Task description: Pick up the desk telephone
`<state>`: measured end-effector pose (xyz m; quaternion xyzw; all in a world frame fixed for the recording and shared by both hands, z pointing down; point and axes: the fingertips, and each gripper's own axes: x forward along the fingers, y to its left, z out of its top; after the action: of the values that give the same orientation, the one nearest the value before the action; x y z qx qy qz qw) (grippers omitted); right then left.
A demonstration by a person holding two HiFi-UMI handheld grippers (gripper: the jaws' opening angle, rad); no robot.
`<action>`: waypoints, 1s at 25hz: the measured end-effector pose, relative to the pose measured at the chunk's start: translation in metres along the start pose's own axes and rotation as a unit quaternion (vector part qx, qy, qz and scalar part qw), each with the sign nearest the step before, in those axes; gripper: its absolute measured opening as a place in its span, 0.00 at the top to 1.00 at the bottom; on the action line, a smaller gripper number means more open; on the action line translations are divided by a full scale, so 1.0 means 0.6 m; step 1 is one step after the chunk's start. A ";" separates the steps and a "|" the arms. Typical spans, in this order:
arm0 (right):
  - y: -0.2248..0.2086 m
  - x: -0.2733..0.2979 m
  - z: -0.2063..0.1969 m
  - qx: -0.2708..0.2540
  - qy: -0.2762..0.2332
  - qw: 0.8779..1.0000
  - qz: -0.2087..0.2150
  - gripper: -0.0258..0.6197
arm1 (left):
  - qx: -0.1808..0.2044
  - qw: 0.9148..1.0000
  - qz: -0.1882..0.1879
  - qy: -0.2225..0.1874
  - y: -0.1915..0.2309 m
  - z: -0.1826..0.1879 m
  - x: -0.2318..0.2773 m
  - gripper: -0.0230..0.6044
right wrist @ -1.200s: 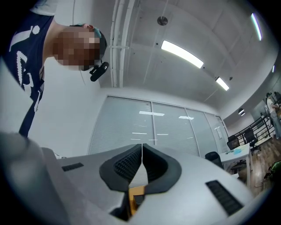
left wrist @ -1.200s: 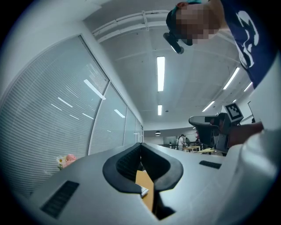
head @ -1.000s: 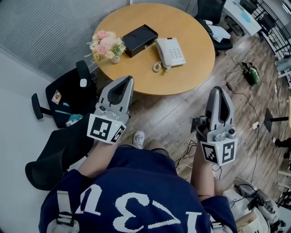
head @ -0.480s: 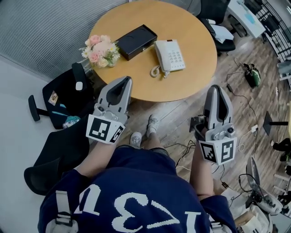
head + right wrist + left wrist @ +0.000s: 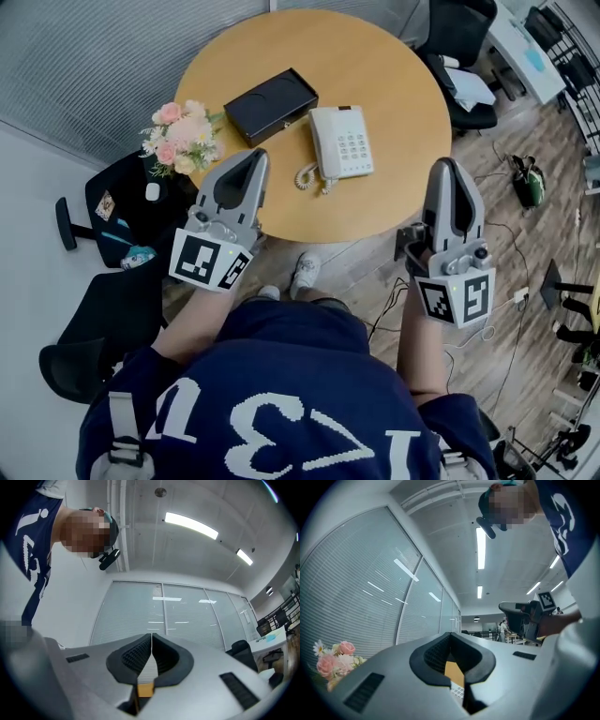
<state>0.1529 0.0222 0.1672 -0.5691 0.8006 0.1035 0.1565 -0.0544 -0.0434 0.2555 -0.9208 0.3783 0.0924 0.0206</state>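
The white desk telephone (image 5: 339,142), with its coiled cord at its near left corner, lies on the round wooden table (image 5: 394,75). My left gripper (image 5: 251,157) is shut and empty, its tip over the table's near left edge, left of and short of the phone. My right gripper (image 5: 448,167) is shut and empty too, just off the table's near right edge. In the left gripper view the shut left gripper (image 5: 451,634) points slightly upward, and a sliver of phone keys (image 5: 458,693) shows low in the slot. The right gripper (image 5: 151,637) faces a blinded glass wall.
A black box (image 5: 270,105) lies behind and left of the phone. A pink flower bouquet (image 5: 181,139) stands at the table's left edge. Black office chairs (image 5: 122,211) stand on the left, another chair (image 5: 464,42) behind right. Cables (image 5: 487,234) trail over the wooden floor.
Both grippers have moved forward, up to the table's near edge. The table and phone now sit lower and closer in the head view. Both stayed shut.
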 end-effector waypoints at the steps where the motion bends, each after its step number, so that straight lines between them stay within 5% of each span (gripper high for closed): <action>1: -0.014 0.010 -0.003 0.004 -0.001 1.000 0.005 0.91 | 0.000 1.000 0.005 -0.003 0.002 0.003 0.008 0.94; 12: -0.073 0.130 -0.040 0.022 0.002 0.998 0.051 0.91 | 0.025 0.998 0.051 0.008 0.051 0.001 0.085 0.94; 25: -0.094 0.223 -0.094 0.010 0.012 1.000 0.005 0.91 | 0.021 0.999 -0.020 -0.015 0.123 0.004 0.200 0.94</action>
<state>0.1580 -0.1336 0.1711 -0.5649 0.8061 0.0891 0.1519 -0.0229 -0.1786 0.2331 -0.9261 0.3614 0.0973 0.0477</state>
